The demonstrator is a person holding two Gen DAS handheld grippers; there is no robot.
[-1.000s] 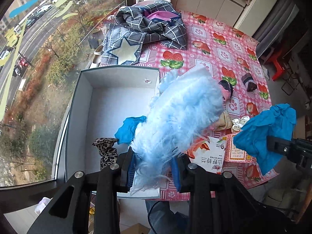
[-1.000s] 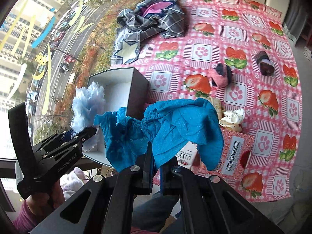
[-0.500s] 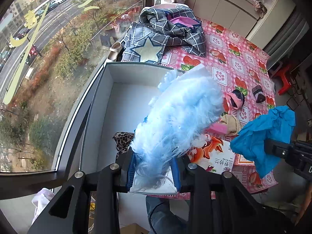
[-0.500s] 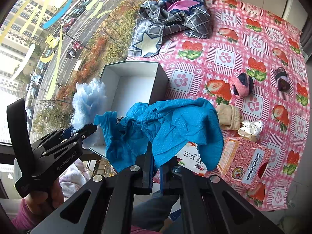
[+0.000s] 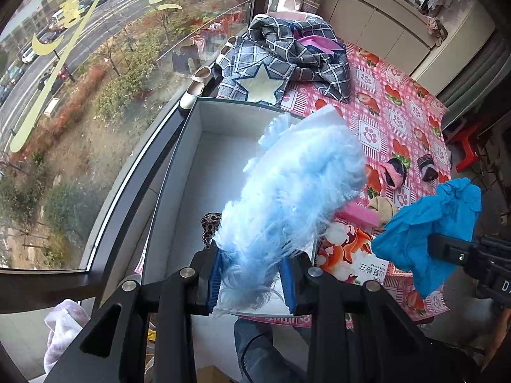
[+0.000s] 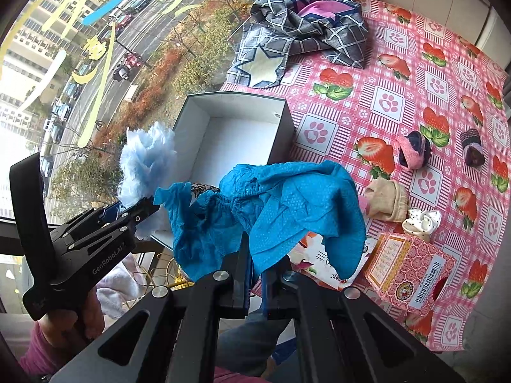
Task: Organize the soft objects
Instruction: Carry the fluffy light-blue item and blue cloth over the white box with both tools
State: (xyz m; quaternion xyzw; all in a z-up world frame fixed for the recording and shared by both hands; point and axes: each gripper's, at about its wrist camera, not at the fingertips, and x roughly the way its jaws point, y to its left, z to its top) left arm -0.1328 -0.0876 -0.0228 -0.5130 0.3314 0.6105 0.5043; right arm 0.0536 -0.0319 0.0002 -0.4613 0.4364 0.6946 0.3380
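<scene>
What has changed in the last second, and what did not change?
Both grippers drew back toward the person, so the white box and tablecloth now show more fully. In the earlier left view a blue item lay beside the leopard cloth in the box; it no longer shows. Unchanged: the left gripper holds the fluffy duster, the right gripper the blue cloth; nothing was released.

Open box [image 6: 223,134] at the left edge of the tabletop [image 6: 367,111], beside the window. Inside its near end, a small patterned cloth [image 5: 209,223]. Held above the box's near part in the left claw [image 5: 252,282], a fluffy duster [image 5: 297,188]. To the right, raised over the near tabletop edge in the right claw [image 6: 254,282], a crumpled cloth [image 6: 287,210]. Far behind the box, a heaped checked garment [image 6: 306,28]. Right of the box, rolled socks [image 6: 413,151]. Near right, a carton [image 6: 412,271] lying on the tabletop.
</scene>
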